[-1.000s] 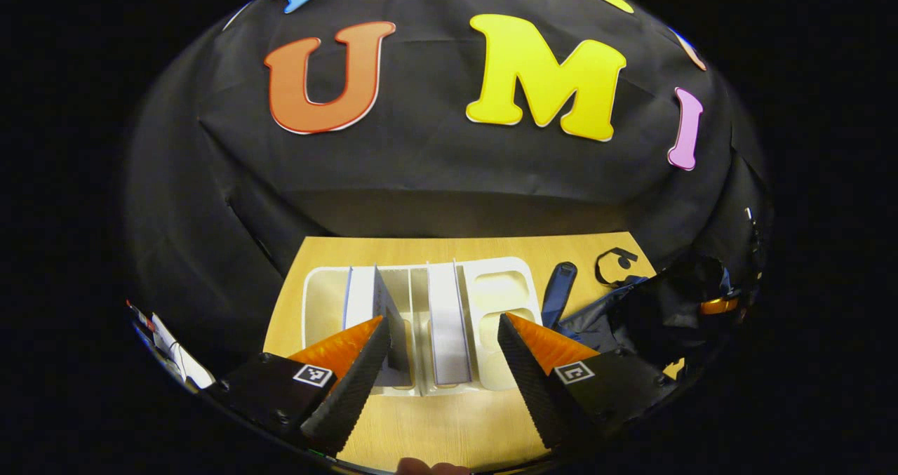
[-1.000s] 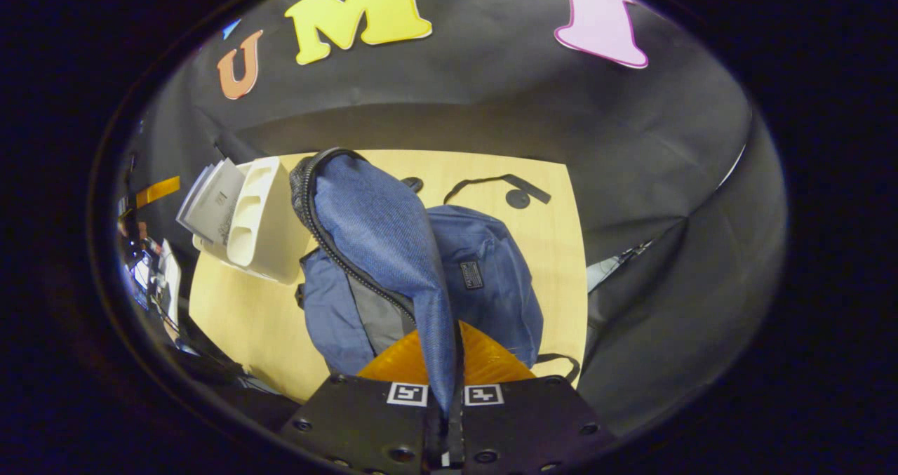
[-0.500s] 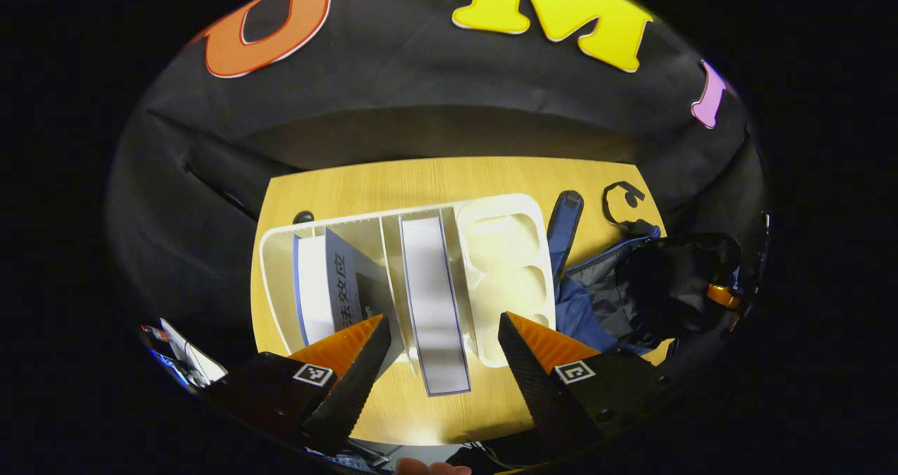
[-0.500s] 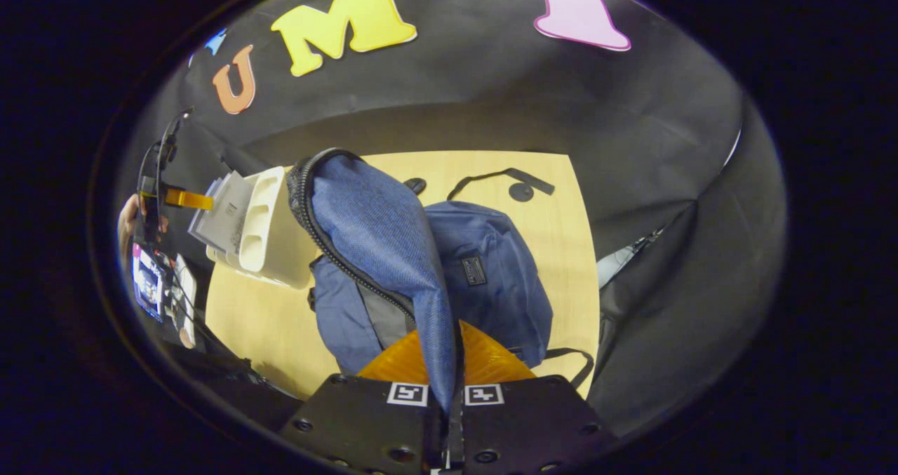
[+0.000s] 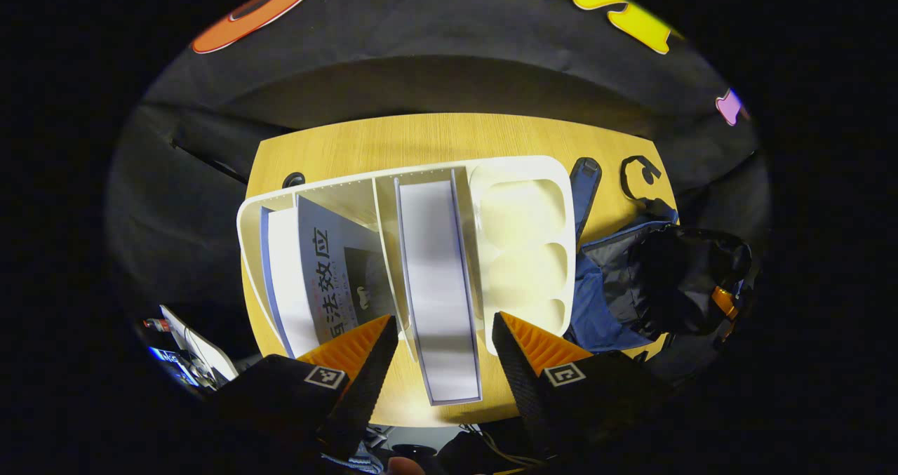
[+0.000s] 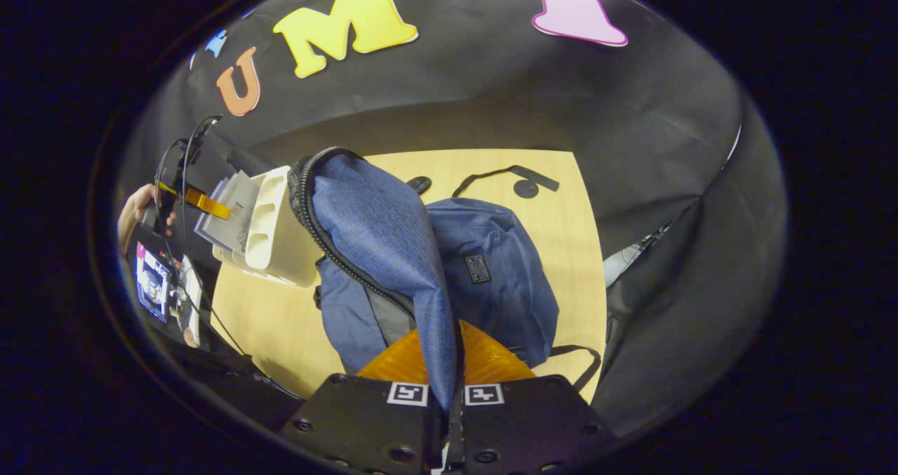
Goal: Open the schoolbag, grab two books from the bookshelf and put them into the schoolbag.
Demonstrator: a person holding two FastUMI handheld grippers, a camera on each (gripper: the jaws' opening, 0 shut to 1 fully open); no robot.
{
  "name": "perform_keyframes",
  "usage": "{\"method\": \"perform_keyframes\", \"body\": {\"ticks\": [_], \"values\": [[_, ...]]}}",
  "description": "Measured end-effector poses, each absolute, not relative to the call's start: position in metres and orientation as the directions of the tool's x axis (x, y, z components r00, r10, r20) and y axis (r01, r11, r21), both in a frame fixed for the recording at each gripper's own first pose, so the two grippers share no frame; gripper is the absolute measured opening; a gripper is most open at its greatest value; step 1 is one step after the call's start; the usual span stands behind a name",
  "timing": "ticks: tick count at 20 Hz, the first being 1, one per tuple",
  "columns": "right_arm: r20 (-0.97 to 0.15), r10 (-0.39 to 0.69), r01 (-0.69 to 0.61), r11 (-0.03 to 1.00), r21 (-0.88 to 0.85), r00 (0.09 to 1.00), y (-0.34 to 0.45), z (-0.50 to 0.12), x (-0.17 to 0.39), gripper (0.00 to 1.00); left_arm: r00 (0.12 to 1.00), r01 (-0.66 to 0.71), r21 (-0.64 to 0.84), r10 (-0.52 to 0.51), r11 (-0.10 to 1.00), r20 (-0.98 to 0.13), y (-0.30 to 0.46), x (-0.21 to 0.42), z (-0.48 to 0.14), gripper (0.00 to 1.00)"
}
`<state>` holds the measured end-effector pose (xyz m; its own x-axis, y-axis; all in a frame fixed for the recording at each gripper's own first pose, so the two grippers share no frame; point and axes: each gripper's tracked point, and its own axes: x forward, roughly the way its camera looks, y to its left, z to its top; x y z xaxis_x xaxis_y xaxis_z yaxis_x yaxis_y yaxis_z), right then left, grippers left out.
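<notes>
While the right gripper (image 6: 449, 384) pinches the schoolbag (image 6: 491, 278) flap at the tabletop's right edge, the spread left gripper (image 5: 438, 363), above the upright book (image 5: 438, 285) in the bookshelf (image 5: 523, 173), could snag a divider.

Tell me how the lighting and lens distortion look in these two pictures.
Left gripper view: the fisheye bows the white bookshelf and table edges, and the table's near edge shines brightly. Right gripper view: the schoolbag's flap looms oversized up close, evenly lit, with the table's far side in shade.
</notes>
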<state>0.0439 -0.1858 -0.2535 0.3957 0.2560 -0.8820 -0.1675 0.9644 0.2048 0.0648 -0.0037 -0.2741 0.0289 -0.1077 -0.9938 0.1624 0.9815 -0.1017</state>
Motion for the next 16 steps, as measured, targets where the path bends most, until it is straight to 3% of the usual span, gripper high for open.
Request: {"method": "perform_keyframes", "body": {"ticks": [1, 7, 9, 16], "values": [[-0.881, 0.258, -0.167, 0.964, 0.207, 0.396, -0.186, -0.253, 0.044, 0.05, 0.019, 0.17, -0.092, -0.097, 0.981, -0.995, -0.002, 0.064, -0.276, 0.85], [-0.88, 0.262, -0.176, 0.962, 0.207, 0.396, -0.183, -0.255, 0.039, 0.05, -0.052, 0.19, -0.077, -0.069, 0.979, -0.996, -0.002, 0.058, -0.284, 0.73], [-0.88, 0.267, -0.176, 0.961, 0.214, 0.394, -0.182, -0.256, 0.038, 0.05, -0.068, 0.18, -0.085, -0.074, 0.98, -0.995, -0.005, 0.057, -0.286, 0.56], [-0.877, 0.269, -0.172, 0.961, 0.217, 0.398, -0.179, -0.256, 0.038, 0.05, -0.073, 0.17, -0.087, -0.075, 0.982, -0.995, 0.006, 0.047, -0.272, 0.43]]}}
